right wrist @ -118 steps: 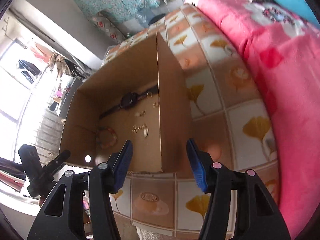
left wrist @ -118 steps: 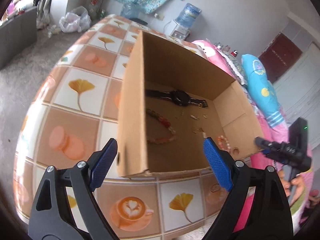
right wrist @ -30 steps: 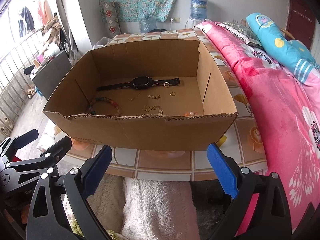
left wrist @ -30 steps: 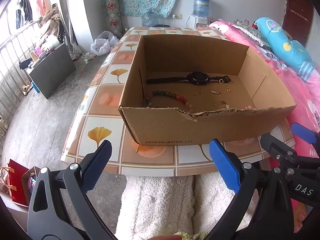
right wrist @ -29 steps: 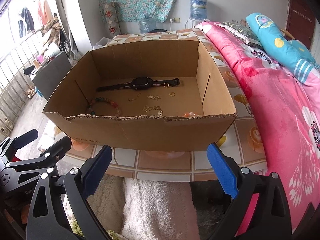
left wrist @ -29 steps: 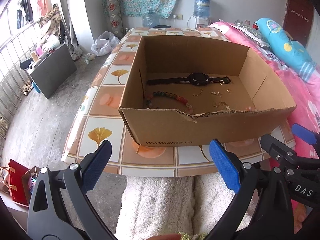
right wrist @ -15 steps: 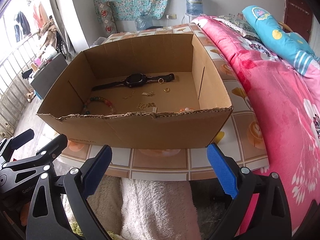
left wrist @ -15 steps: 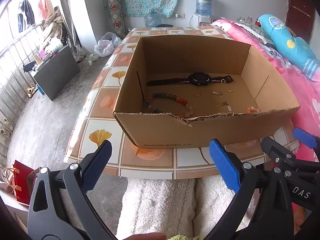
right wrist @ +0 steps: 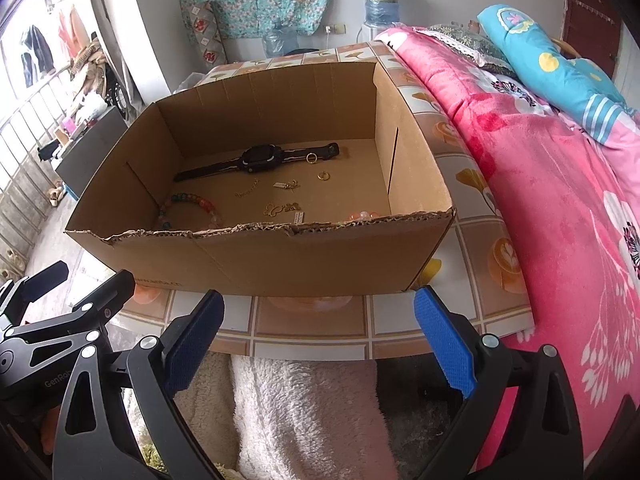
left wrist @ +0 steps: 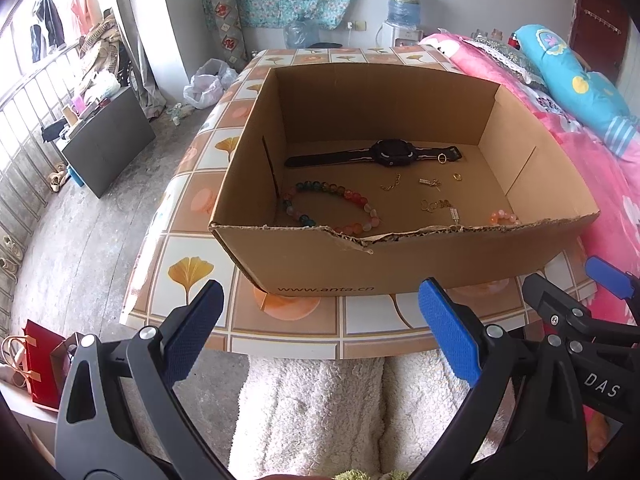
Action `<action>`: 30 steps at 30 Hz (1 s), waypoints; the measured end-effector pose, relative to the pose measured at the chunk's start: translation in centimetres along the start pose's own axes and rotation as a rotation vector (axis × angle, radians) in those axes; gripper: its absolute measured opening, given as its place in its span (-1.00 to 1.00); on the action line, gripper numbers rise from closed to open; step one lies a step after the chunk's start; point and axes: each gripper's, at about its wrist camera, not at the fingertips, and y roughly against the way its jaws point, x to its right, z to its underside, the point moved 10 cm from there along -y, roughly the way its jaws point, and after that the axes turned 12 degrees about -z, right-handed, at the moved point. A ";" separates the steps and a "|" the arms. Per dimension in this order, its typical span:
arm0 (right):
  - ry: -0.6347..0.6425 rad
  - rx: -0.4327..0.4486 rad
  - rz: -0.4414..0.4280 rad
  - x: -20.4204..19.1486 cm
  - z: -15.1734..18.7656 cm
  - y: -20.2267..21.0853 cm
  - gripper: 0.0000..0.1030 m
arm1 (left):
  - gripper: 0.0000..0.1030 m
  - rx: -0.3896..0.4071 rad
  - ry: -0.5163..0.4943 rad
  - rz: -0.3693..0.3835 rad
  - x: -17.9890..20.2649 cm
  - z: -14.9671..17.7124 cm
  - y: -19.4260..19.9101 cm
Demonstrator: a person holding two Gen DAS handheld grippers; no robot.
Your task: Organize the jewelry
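Observation:
An open cardboard box point(left wrist: 400, 264) point(right wrist: 280, 260) stands on a tiled table. Inside lie a black watch point(left wrist: 384, 154) point(right wrist: 260, 159), a multicoloured bead bracelet point(left wrist: 332, 210) point(right wrist: 188, 208), a pale orange bead bracelet point(left wrist: 504, 216) point(right wrist: 362, 215) partly hidden by the near wall, two gold rings point(left wrist: 442, 159) point(right wrist: 324, 176) and small gold chains point(left wrist: 434, 205) point(right wrist: 280, 208). My left gripper point(left wrist: 318, 328) is open, short of the box's near wall, holding nothing. My right gripper point(right wrist: 318, 328) is open too, empty, at the table's near edge.
The tiled table point(left wrist: 192, 268) point(right wrist: 472, 240) ends just in front of both grippers. White fluffy fabric point(left wrist: 340, 408) lies below them. A pink bed cover point(right wrist: 560, 184) with a blue pillow point(left wrist: 576, 80) is to the right. A dark cabinet point(left wrist: 108, 144) stands on the floor at left.
Both grippers have risen a little over the last second, so more of the box floor shows. They stay open and empty. Nothing in the box has moved.

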 end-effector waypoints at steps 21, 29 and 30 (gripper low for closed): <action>0.015 -0.008 0.009 -1.0 -0.2 0.1 0.81 | 0.83 -0.002 0.029 0.012 -1.1 0.2 -0.1; 0.010 -0.011 0.010 -0.9 -0.2 0.1 0.81 | 0.83 -0.011 0.031 0.024 -1.1 0.4 -0.1; 0.010 -0.013 0.011 -0.8 -0.2 0.1 0.81 | 0.83 -0.013 0.030 0.026 -1.0 0.4 -0.2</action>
